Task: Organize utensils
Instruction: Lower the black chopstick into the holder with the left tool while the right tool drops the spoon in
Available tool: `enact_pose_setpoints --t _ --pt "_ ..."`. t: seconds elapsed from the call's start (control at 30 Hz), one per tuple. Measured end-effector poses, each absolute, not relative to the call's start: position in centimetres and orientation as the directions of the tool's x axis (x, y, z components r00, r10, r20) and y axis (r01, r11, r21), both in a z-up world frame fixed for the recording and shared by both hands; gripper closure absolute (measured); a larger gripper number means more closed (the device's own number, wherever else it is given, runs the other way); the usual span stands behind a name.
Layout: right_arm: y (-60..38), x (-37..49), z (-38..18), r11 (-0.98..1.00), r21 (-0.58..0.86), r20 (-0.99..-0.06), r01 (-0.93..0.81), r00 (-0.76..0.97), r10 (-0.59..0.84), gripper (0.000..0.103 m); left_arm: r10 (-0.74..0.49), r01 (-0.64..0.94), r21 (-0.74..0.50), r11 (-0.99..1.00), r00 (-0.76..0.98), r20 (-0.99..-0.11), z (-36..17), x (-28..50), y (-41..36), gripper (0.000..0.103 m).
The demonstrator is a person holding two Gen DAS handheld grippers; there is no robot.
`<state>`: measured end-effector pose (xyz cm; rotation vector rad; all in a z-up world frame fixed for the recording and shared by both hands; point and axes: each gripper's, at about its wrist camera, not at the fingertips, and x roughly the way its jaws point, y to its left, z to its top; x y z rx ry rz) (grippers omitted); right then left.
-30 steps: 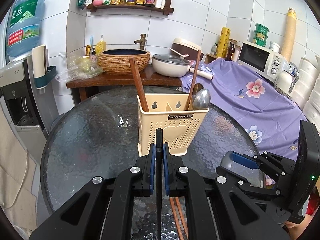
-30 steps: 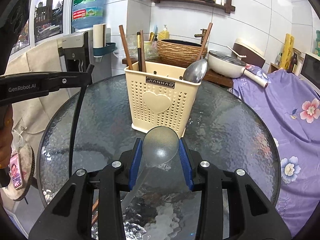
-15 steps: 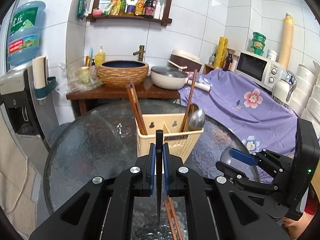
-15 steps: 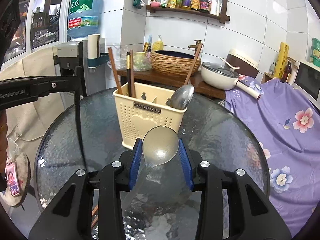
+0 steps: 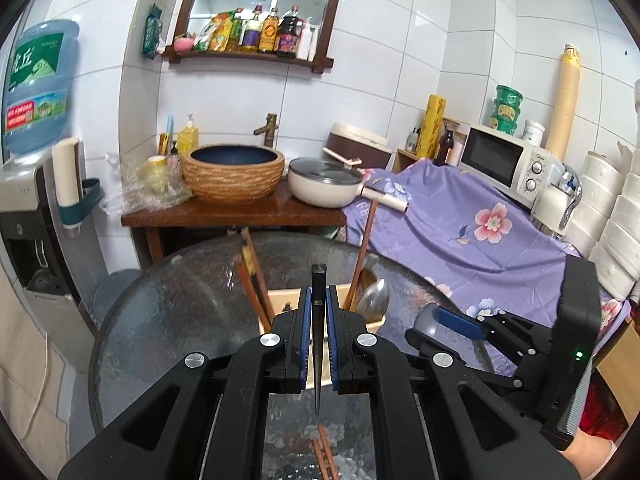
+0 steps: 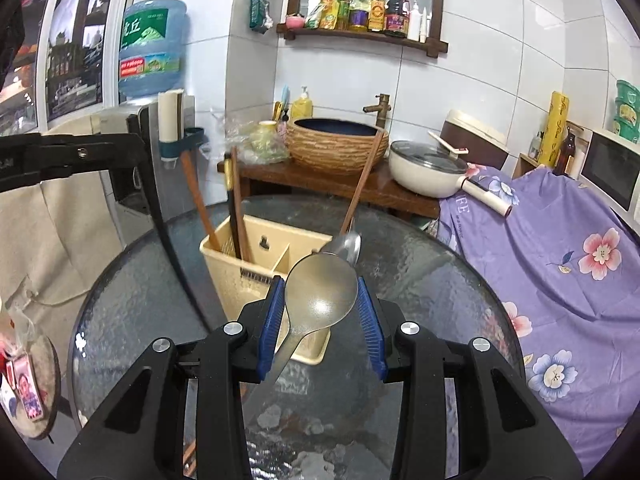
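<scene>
A cream utensil holder (image 6: 260,276) stands on the round glass table (image 6: 420,280); it also shows in the left wrist view (image 5: 376,325). It holds brown chopsticks (image 6: 236,208) and a metal spoon (image 6: 348,242). My left gripper (image 5: 318,304) is shut on a dark chopstick (image 5: 318,340), held upright above the holder. My right gripper (image 6: 320,304) is shut on a metal spoon (image 6: 320,296), bowl up, just in front of and above the holder. The right gripper (image 5: 460,320) shows at the right of the left wrist view. More chopsticks (image 5: 324,452) lie on the table below.
A wooden stand (image 5: 232,212) with a basin (image 5: 234,172) and a white pan (image 5: 324,188) is behind the table. A purple flowered cloth (image 5: 460,232) and a microwave (image 5: 504,164) are at the right. A water dispenser (image 5: 28,184) is at the left.
Both grippers have risen with their utensils; the holder now sits lower in both views, with its open top visible in the right wrist view.
</scene>
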<state>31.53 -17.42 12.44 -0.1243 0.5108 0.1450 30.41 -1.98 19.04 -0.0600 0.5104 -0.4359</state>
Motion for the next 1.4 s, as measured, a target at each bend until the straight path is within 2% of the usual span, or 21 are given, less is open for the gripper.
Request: enact_pose_setpoints --t 0.23,0.4,0.57,0.9,1.03,1.2,1.4 --pt "-17.4 33.4 16.0 0.986 -0.099 -0.446 -0.132 0.892 0.075 0.065 -0.442 0.411 -0.165 0.896 0.797 -0.412 24.0 30.8 -2.1 0.096" --pt "-16.7 35.2 18.4 0.983 -0.163 -0.385 -0.086 0.923 0.017 0.065 -0.439 0.396 -0.189 0.899 0.813 -0.384 27.6 32.2 -2.0 0.096" --pt "-15.8 37.8 19.5 0.978 -0.208 -0.328 -0.020 0.943 -0.051 0.065 -0.375 0.326 -0.191 0.926 0.857 -0.355 29.5 34.4 -1.9 0.096" --pt "-15.0 41.9 17.6 0.962 -0.261 -0.287 0.077 0.946 -0.153 0.065 -0.305 0.258 -0.171 0.951 0.870 -0.386 26.3 37.7 -2.6 0.096" --pt "-14.7 42.0 16.1 0.957 -0.280 -0.292 0.079 0.943 -0.163 0.065 -0.312 0.264 -0.172 0.949 0.858 -0.408 24.6 38.0 -2.7 0.096" --pt "-14.1 41.3 14.7 0.944 -0.317 -0.250 0.093 0.952 -0.178 0.065 -0.309 0.266 -0.158 0.951 0.848 -0.430 22.5 37.9 -3.0 0.096" --pt "-14.4 41.0 16.7 0.954 -0.278 -0.211 0.113 0.962 -0.175 0.065 -0.309 0.268 -0.154 0.951 0.839 -0.449 21.6 38.2 -3.1 0.096"
